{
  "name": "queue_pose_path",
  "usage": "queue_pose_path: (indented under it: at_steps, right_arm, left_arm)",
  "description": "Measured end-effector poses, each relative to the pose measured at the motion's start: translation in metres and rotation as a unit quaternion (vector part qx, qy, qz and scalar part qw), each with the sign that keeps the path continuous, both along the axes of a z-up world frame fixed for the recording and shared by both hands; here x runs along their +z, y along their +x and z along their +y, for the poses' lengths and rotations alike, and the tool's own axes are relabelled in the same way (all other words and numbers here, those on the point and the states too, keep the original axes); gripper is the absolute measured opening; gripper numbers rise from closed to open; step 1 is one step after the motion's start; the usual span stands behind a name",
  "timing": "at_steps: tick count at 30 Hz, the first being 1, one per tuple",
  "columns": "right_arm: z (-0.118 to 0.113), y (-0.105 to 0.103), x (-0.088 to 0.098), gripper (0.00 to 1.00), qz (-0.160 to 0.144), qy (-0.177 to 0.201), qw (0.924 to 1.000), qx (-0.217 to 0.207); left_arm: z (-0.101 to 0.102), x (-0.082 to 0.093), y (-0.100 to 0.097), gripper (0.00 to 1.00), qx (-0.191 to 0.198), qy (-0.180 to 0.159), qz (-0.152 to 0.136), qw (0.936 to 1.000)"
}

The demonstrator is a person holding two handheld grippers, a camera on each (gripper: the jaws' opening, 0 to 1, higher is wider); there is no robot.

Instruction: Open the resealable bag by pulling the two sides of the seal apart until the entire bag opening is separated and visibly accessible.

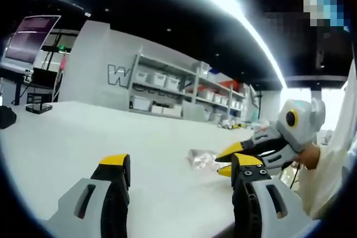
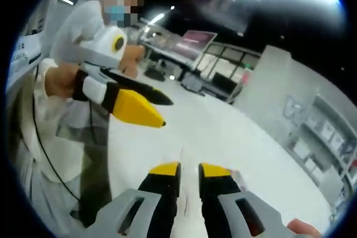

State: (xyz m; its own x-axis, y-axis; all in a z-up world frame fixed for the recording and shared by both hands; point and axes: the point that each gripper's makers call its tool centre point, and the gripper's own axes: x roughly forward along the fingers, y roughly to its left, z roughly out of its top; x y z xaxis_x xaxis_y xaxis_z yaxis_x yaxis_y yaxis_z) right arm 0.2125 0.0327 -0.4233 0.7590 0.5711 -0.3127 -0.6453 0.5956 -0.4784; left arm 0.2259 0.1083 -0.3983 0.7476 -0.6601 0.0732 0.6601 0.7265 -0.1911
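clear resealable bag (image 1: 202,158) lies on the white table (image 1: 67,137), centre-right of the left gripper view, just beyond my right gripper (image 1: 230,160) tips. left gripper (image 1: 179,166) is spread, holding nothing; right looks narrowly parted, empty. i'd pinch one seal lip per gripper near the edge, then pull apart evenly.

Both grippers share one build: grey moulded jaw arms with slotted cut-outs, each ending in a yellow tip over a black finger pad. The left gripper (image 1: 181,170) shows this from behind in the left gripper view, tips blunt and square. Beside its right jaw, the right gripper (image 1: 227,160) shows pointed yellow tips, black fingers and a pale grey housing. In the right gripper view, the right gripper (image 2: 189,172) has the same grey arms. The person (image 2: 56,110) beyond the jaws wears a light sleeveless top, a thin dark cable running down it.
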Motion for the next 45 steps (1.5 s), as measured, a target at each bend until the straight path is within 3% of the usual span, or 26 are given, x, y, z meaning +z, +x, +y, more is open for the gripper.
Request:
queue_pose_path:
  at_steps: [11,25,37,45]
  right_arm:
    - [-0.001,0.0,-0.001,0.02,0.006,0.0,1.0,-0.004]
    - [-0.003,0.001,-0.008,0.0,0.022,0.008,0.9997,-0.006]
    - [-0.004,0.003,-0.008,0.0,0.042,0.072,0.9964,-0.017]
    - [-0.007,0.0,-0.005,0.0,0.052,0.12,0.9914,-0.006]
  left_arm:
    - [-0.002,0.0,-0.001,0.71,-0.004,0.002,0.001,1.0]
    - [-0.004,-0.002,-0.001,0.67,-0.009,0.002,0.004,0.9999]
    - [-0.011,-0.005,-0.003,0.59,-0.026,0.007,0.015,0.9995]
    - [-0.024,-0.008,-0.003,0.6,-0.036,0.011,0.025,0.999]
